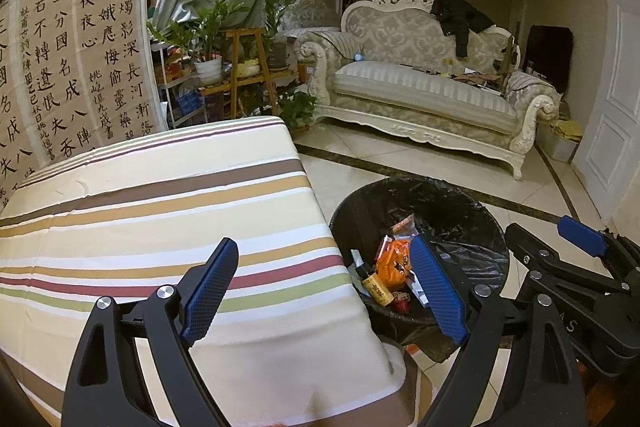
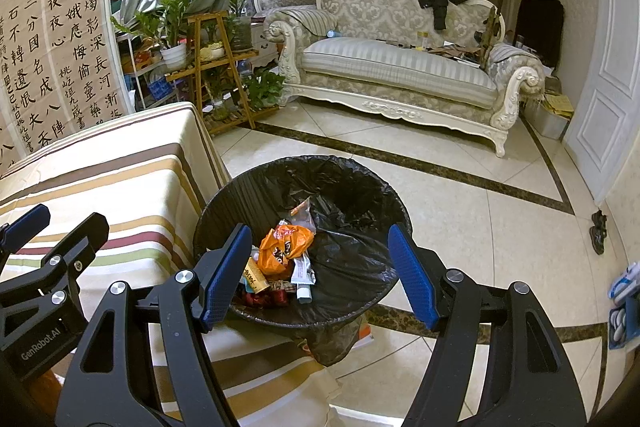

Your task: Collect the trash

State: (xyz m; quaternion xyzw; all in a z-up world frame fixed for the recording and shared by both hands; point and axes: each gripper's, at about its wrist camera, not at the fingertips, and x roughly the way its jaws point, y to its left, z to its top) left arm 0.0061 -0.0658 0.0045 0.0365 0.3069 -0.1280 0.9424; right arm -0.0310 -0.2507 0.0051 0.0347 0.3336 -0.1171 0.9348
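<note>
Both claws stand spread with nothing between their blue pads. Just ahead of and below the right gripper [image 2: 320, 273] sits the black-lined trash bin [image 2: 352, 171], holding an orange wrapper [image 2: 282, 247], a yellow tube [image 2: 253, 277] and small scraps. The left gripper [image 1: 326, 291] hovers over the striped tablecloth [image 1: 160, 211], the bin just to its right.
</note>
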